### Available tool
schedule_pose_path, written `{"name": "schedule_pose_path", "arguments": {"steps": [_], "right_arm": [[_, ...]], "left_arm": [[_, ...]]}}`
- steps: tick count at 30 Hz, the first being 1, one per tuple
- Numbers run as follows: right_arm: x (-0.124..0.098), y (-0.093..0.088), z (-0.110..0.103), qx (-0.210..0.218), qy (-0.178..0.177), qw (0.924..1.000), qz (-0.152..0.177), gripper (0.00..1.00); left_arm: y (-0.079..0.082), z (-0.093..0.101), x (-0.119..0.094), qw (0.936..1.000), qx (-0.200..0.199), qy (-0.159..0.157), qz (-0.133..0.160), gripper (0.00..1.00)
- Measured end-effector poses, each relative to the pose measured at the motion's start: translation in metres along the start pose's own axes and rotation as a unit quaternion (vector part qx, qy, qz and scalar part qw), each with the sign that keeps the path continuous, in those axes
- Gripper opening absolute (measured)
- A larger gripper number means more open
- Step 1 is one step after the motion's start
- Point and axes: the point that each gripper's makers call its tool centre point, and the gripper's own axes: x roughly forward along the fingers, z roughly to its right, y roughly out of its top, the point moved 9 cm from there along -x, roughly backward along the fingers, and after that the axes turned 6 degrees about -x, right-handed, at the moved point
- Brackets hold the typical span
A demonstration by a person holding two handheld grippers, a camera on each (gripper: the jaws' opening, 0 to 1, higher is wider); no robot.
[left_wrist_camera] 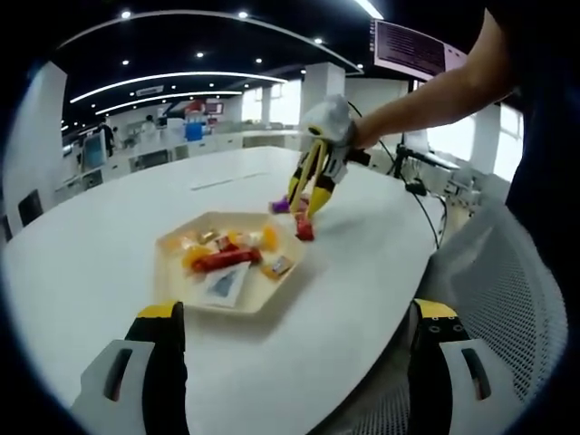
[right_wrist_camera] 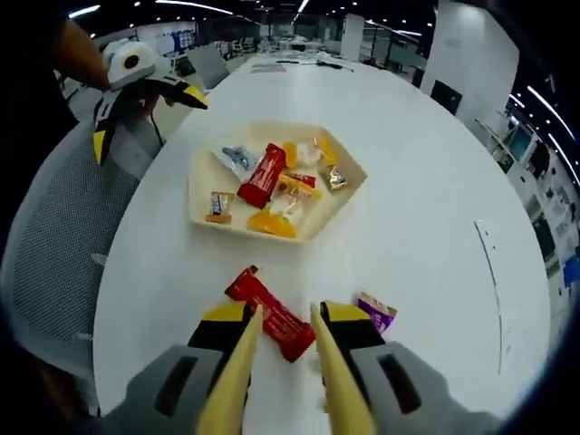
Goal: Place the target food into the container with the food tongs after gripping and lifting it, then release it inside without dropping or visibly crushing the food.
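Purple candy (right_wrist_camera: pixel 376 313) beside red bar (right_wrist_camera: pixel 270 314)

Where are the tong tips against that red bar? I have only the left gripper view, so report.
Observer: In the right gripper view, the two yellow arms of the food tongs straddle the near end of the red snack bar. I cannot tell whether they touch it.
Operator: Place the purple packet for me.
Observer: The purple packet lies on the table, across the right tong arm from the bar.
Operator: Now locate my own hand-held gripper.
Observer: The left hand-held gripper hangs with its jaws apart beyond the table edge, over the mesh chair.
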Motion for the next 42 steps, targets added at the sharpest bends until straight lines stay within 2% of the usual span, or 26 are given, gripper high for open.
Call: {"name": "schedule_pose_path", "arguments": {"steps": [2, 3, 4, 5, 6, 11, 23, 31, 34, 42], "right_arm": [[0.005, -0.006, -0.001, 0.052, 0.01, 0.9986, 0.003, 0.3], [0.005, -0.009, -0.002, 0.053, 0.008, 0.9985, 0.004, 0.3], [0.003, -0.007, 0.0, 0.055, 0.003, 0.9983, 0.019, 0.3], [0.002, -0.009, -0.001, 0.07, 0.003, 0.9975, 0.011, 0.3], [0.0, -0.012, -0.002, 0.067, 0.004, 0.9978, 0.002, 0.3], [-0.008, -0.02, -0.01, 0.079, 0.0, 0.9969, -0.003, 0.3], [-0.011, -0.021, -0.031, 0.028, 0.011, 0.999, -0.034, 0.3], [-0.005, -0.011, -0.03, -0.007, 0.004, 0.9993, -0.037, 0.3], [0.0, -0.01, -0.029, -0.011, 0.002, 0.9992, -0.038, 0.29], [0.0, -0.018, -0.028, 0.013, -0.007, 0.9993, -0.035, 0.27]], "left_arm": [[0.0, 0.0, 0.0, 1.0, -0.001, 0.001, -0.001, 0.99], [0.0, 0.0, 0.0, 1.0, -0.002, 0.001, -0.002, 0.99], [0.0, 0.0, 0.0, 1.0, -0.002, 0.001, -0.002, 0.99], [0.0, 0.0, 0.0, 1.0, -0.002, 0.002, -0.001, 0.99], [0.0, -0.001, 0.0, 1.0, -0.003, 0.002, -0.001, 0.99], [0.0, 0.0, 0.0, 1.0, -0.002, 0.0, -0.003, 0.99], [-0.001, 0.001, 0.0, 1.0, 0.0, -0.002, -0.003, 0.99], [-0.001, 0.001, 0.0, 1.0, 0.001, -0.002, -0.005, 0.99], [-0.001, 0.0, 0.0, 1.0, 0.0, -0.001, -0.005, 0.99], [-0.001, 0.0, -0.001, 1.0, -0.001, 0.0, -0.002, 0.99]]}}
